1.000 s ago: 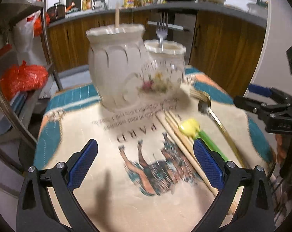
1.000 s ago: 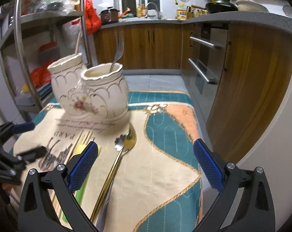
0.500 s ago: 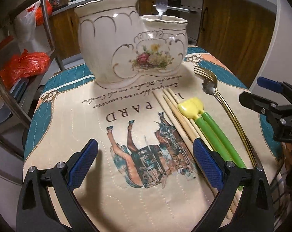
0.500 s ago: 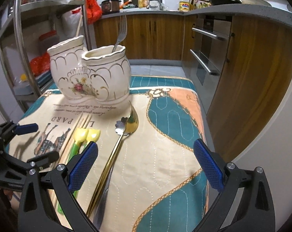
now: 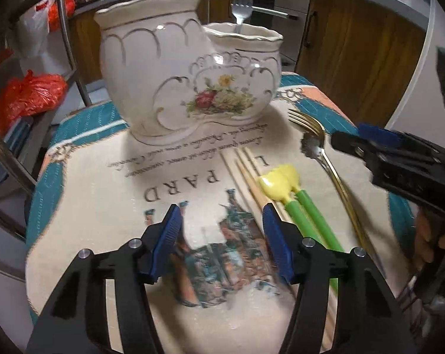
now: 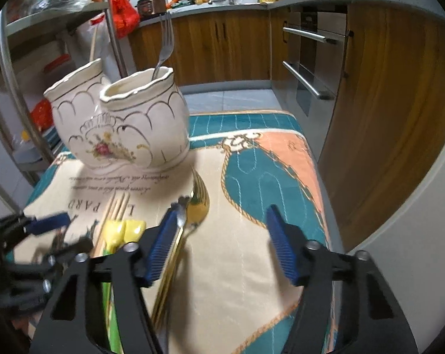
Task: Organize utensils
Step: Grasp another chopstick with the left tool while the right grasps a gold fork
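Note:
A white double ceramic utensil holder (image 5: 190, 79) (image 6: 122, 126) stands at the back of a printed mat, with a silver fork (image 5: 241, 8) (image 6: 165, 44) upright in one pot. On the mat lie wooden chopsticks (image 5: 246, 174), two green utensils with yellow heads (image 5: 281, 180) (image 6: 123, 230), a gold fork (image 5: 308, 124) (image 6: 197, 200) and a silver spoon (image 5: 311, 147). My left gripper (image 5: 221, 236) is open and empty, low over the mat beside the chopsticks. My right gripper (image 6: 219, 242) is open and empty, its left finger over the gold fork's handle.
A metal rack (image 5: 72, 44) with red bags (image 5: 27, 94) stands left of the table. Wooden kitchen cabinets (image 6: 222, 44) and an oven (image 6: 314, 62) lie behind. The mat's right edge (image 6: 320, 194) drops off to the floor.
Both grippers have moved lower and closer to the utensils on the mat. Their jaws have narrowed but stay open. The utensils have not moved.

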A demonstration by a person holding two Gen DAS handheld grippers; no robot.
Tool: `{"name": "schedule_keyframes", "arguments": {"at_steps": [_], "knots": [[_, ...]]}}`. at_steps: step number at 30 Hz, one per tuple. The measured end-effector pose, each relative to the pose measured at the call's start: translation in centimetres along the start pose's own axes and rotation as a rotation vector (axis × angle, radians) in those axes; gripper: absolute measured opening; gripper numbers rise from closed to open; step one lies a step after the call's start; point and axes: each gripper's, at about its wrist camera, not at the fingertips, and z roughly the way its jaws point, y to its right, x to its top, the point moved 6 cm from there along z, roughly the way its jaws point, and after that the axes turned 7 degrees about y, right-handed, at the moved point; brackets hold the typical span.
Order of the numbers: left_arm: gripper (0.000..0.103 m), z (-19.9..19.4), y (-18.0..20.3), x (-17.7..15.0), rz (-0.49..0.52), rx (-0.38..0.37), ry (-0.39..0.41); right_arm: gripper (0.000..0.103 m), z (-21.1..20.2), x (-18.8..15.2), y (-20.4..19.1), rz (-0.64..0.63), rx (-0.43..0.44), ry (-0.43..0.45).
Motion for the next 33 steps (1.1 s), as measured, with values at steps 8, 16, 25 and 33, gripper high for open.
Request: {"name": "schedule_keyframes", "arguments": {"at_steps": [8,16,25,33], "knots": [[0.026,-0.1,1.0,-0.4,0.039,-0.038,0.004,0.027,2.2,1.2,-1.3,0.005,0.035,-0.032],[0.012,0.6,1.4,0.3,0.058,-0.097,-0.021,0.009,4.4,1.9,-1.5,0.018,0.031,-0.084],[0.006,-0.4,-0.6,0.4,0.035,-0.134,-0.018,0.005,2.2,2.6,-0.8,0.044,0.070,-0.009],[0.002,-2.8,-2.5,0.2,0.036,-0.143,0.022,0.005,-2.0,3.5,-0.6,0.027,0.111,0.114]]}}
